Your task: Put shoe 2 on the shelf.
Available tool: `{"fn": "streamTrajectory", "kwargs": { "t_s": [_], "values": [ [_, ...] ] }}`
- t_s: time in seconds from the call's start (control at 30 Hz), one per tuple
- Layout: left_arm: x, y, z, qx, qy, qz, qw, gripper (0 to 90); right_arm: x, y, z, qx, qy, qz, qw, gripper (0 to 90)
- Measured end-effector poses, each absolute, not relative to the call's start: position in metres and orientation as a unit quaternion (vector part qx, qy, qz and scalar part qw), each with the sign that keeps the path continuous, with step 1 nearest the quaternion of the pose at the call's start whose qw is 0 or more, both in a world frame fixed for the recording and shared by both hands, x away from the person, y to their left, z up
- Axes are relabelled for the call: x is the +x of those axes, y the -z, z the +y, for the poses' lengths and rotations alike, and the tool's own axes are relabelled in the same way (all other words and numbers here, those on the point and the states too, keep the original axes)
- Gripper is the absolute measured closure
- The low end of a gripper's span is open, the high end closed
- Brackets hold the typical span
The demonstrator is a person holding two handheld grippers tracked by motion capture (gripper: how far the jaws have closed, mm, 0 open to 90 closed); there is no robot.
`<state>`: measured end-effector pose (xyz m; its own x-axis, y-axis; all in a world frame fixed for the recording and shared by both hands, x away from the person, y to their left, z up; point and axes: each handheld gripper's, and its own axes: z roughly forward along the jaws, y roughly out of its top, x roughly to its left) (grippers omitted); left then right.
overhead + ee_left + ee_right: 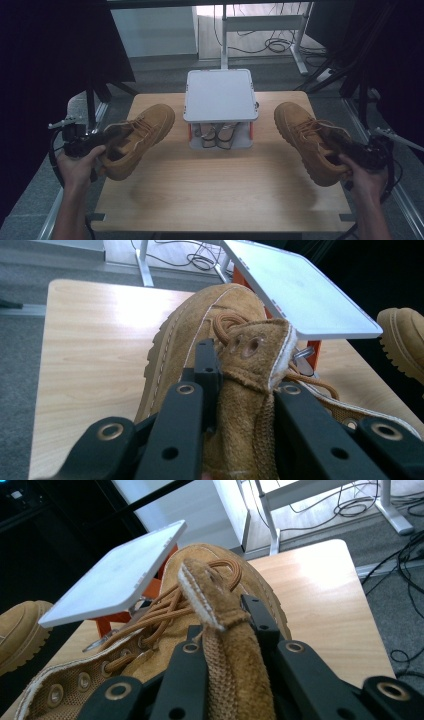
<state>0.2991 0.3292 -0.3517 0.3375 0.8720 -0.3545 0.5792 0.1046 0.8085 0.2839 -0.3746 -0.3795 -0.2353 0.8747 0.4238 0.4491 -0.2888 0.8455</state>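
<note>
Two tan suede boots, one in each gripper, both held up over the table.

The left gripper (107, 141) has its jaws clamped on the ankle collar of the left boot (137, 137); in the left gripper view you can see the suede flap with its eyelets squeezed between the black jaws, toe pointing away toward the middle of the wooden table (215, 190). Same deal on the other side: the right gripper (336, 146) is pinching the collar edge of the right boot (305, 137), with the laces loose and the tongue side gaping open. Between the boots, at the far edge of the table, sits a small grey rack (220, 95) with a flat top and orange posts, and something I can't make out is tucked underneath it. Both boots cast soft shadows on the wood.
</note>
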Motion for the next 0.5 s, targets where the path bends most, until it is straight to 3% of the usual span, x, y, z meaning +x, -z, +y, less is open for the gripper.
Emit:
{"fn": "streamTrajectory", "kwargs": {
  "t_s": [0.5],
  "values": [
    [0.323, 0.299, 0.313, 0.647, -0.167, 0.551, 0.5, 80.4, 0.303, 0.334, -0.346, 0.585, -0.569, 0.54, 0.207, 81.1]
  ]
}}
